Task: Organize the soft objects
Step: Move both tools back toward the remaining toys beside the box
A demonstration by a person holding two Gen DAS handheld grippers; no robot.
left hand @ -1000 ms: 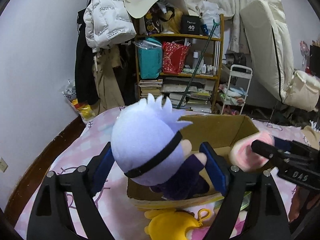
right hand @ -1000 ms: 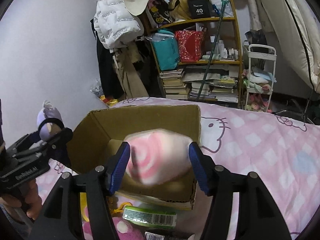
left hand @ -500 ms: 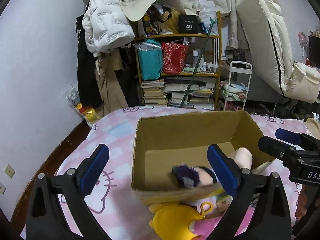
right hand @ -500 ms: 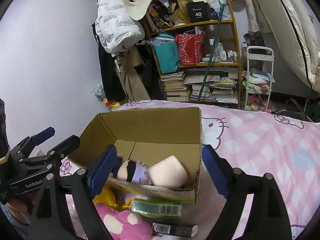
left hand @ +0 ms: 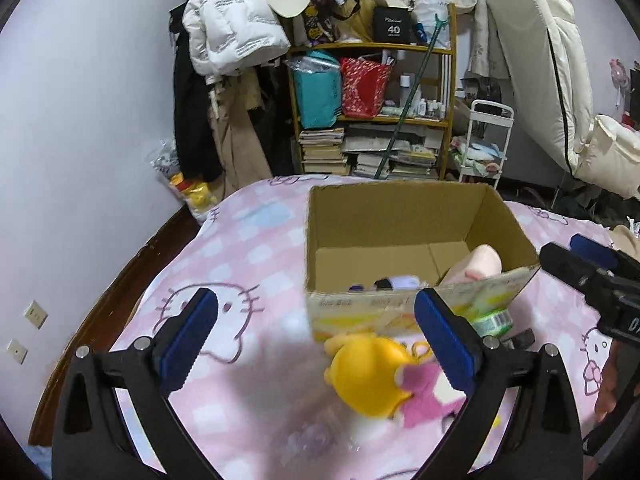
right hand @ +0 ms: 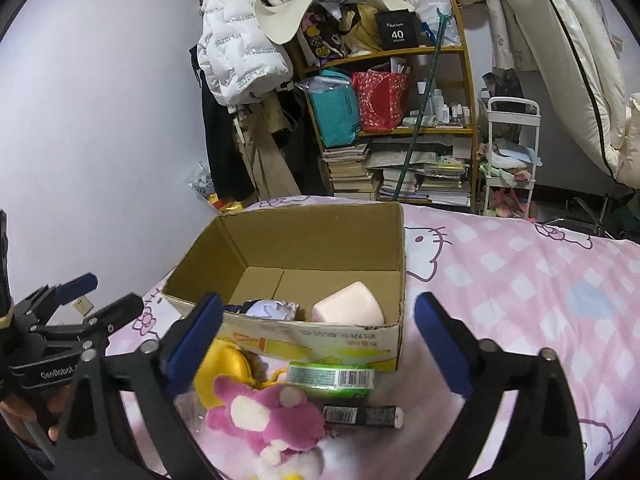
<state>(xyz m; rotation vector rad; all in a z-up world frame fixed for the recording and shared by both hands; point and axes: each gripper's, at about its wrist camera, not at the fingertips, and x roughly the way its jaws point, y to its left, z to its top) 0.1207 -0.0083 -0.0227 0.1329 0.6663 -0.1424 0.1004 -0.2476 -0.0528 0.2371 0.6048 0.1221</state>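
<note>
An open cardboard box stands on the pink Hello Kitty bedspread. Inside lie a purple-haired plush doll and a pink soft block. In front of the box lie a yellow plush and a pink-and-white plush. My left gripper is open and empty, above the bedspread left of the yellow plush. My right gripper is open and empty, in front of the box above the plushes.
A green labelled pack and a dark tube lie before the box. A cluttered shelf, hanging coats and a white cart stand beyond the bed. The bed's left edge drops to the floor.
Both grippers opened and dropped the purple-haired doll and the pink block into the box, then pulled back toward me and lowered over the plushes in front.
</note>
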